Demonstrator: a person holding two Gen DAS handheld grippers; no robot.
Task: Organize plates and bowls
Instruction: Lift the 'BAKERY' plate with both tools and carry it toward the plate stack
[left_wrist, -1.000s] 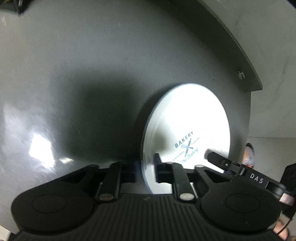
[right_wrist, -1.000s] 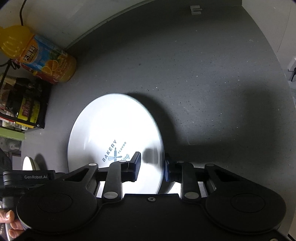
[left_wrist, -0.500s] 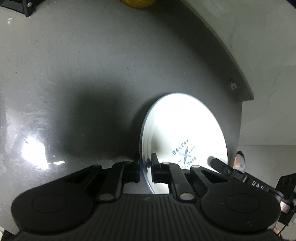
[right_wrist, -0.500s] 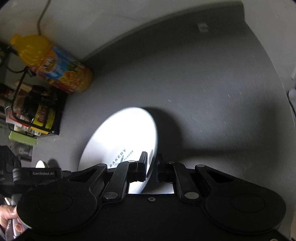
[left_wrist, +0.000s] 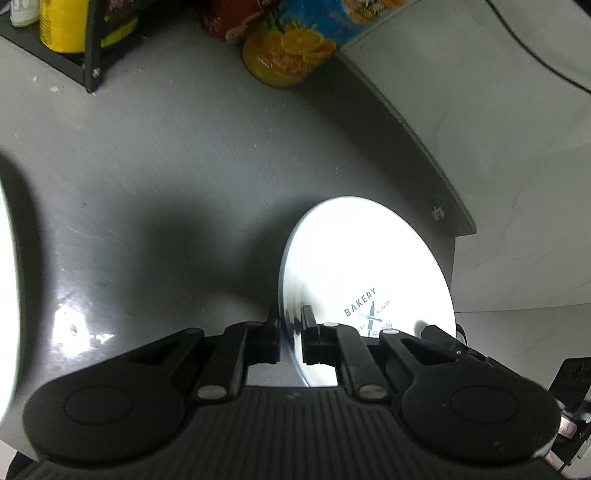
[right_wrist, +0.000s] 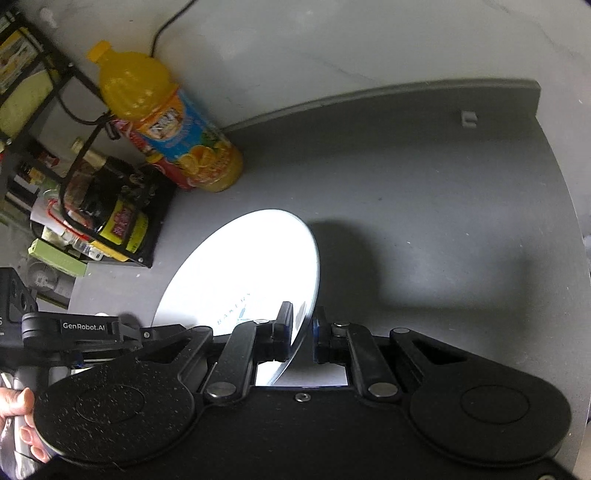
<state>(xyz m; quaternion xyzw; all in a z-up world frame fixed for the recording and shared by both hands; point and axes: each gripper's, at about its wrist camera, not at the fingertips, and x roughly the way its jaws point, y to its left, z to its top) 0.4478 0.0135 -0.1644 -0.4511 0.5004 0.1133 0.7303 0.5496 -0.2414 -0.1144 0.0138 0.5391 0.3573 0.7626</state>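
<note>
Both grippers, left gripper (left_wrist: 291, 325) and right gripper (right_wrist: 303, 323), are clamped on opposite rims of the plate (left_wrist: 364, 266), lifted over the table (left_wrist: 166, 177) near its right edge (transport step). Next: level carry, synchronized.

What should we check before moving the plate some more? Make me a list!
1. Left gripper pinching the plate rim: ok.
2. Right gripper pinching the opposite rim: ok.
3. Plate off the grey counter: ok, it casts a shadow below.
4. Plate level: not ok, tilted.
5. Juice bottle and black rack away from the plate: ok.
6. Where the plate goes: cannot tell.
</note>
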